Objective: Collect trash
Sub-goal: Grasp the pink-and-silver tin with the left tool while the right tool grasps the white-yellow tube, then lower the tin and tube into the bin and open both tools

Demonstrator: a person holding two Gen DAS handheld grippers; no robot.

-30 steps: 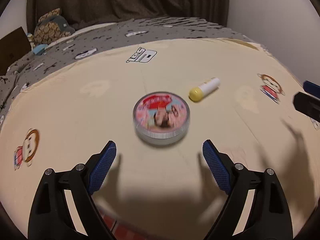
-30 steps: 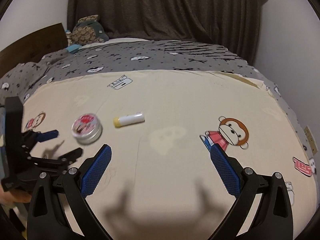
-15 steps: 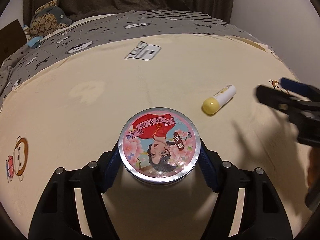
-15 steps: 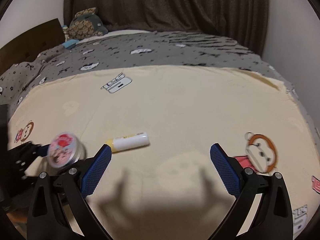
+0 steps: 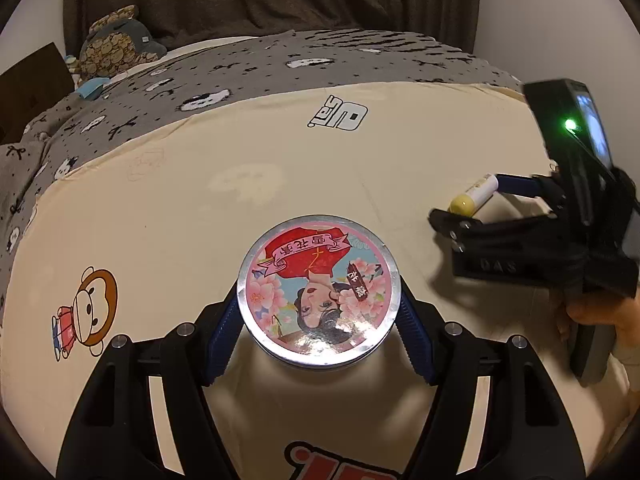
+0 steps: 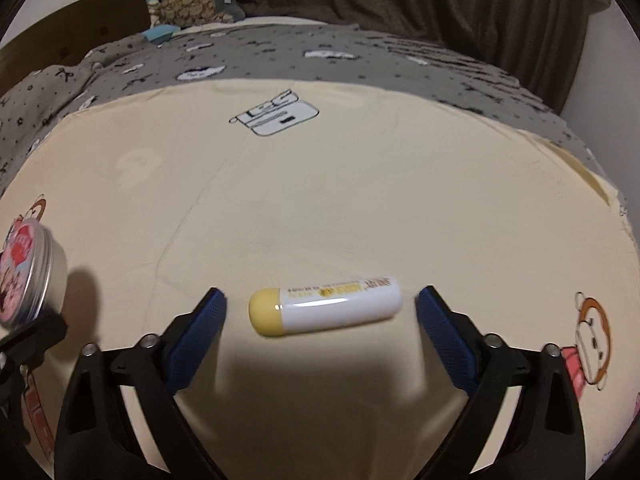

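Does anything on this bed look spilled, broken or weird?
Nothing spilled or broken. The round metal tin with a pink pictured lid is intact, gripped between the left fingers; the white tube with a yellow cap lies whole on the cream sheet.

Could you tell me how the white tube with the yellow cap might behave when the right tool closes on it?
The tube looks rigid and glossy, so it may slip. Its round body lies across the closing right tool, untouched, so it could roll on the sheet.
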